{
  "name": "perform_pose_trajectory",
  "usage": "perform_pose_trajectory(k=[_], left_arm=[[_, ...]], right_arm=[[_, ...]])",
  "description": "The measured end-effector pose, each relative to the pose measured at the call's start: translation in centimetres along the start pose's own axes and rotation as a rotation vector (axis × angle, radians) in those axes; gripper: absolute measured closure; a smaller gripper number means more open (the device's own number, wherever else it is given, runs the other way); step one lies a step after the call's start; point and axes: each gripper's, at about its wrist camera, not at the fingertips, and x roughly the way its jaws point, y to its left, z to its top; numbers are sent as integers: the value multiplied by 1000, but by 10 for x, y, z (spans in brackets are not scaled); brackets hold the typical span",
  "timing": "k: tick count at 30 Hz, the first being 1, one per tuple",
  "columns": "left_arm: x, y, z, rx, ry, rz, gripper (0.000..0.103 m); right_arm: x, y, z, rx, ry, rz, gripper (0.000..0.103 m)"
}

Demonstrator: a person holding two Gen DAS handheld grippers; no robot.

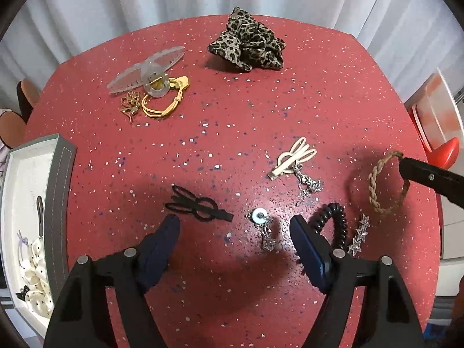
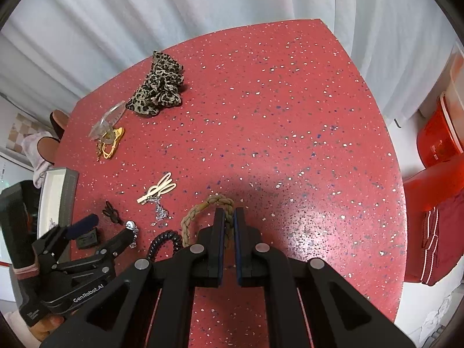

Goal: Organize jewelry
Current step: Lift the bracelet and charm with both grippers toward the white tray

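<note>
My left gripper (image 1: 235, 224) is open and low over the red speckled table (image 1: 232, 116). Just beyond its fingertips lie a black bunny-shaped hair clip (image 1: 200, 207) and a silver chain with a round white charm (image 1: 261, 217). A black spiral hair tie (image 1: 336, 223) curls by the right finger, with a silver star clip (image 1: 359, 237) beside it. My right gripper (image 2: 229, 217) is shut on a tan braided bracelet (image 2: 203, 206), which rests on the table. The left gripper (image 2: 105, 229) shows at the lower left of the right wrist view.
A grey-rimmed white tray (image 1: 62, 188) at the left edge holds dotted white pieces. Farther off lie a cream clip (image 1: 293, 159), a leopard scrunchie (image 1: 249, 40), a clear claw clip (image 1: 148, 69), a yellow hair tie (image 1: 162, 101) and gold earrings (image 1: 130, 107). Red bins (image 2: 435, 136) stand beyond the right edge.
</note>
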Motion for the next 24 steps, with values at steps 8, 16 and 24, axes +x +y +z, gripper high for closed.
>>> perform_pose_trajectory(k=[8,16,24], left_arm=[[38,-13,-17,-36,57,2,42],[53,-20,-33,-19,47,-44,91],[32,-12,-43,-40,-11,-115,91]], right_arm=[[-1,1,1,-1,-1,2,97],[-3,6,-2,0,-1,7,97],[-8,12,-10,-7,6,24,97]])
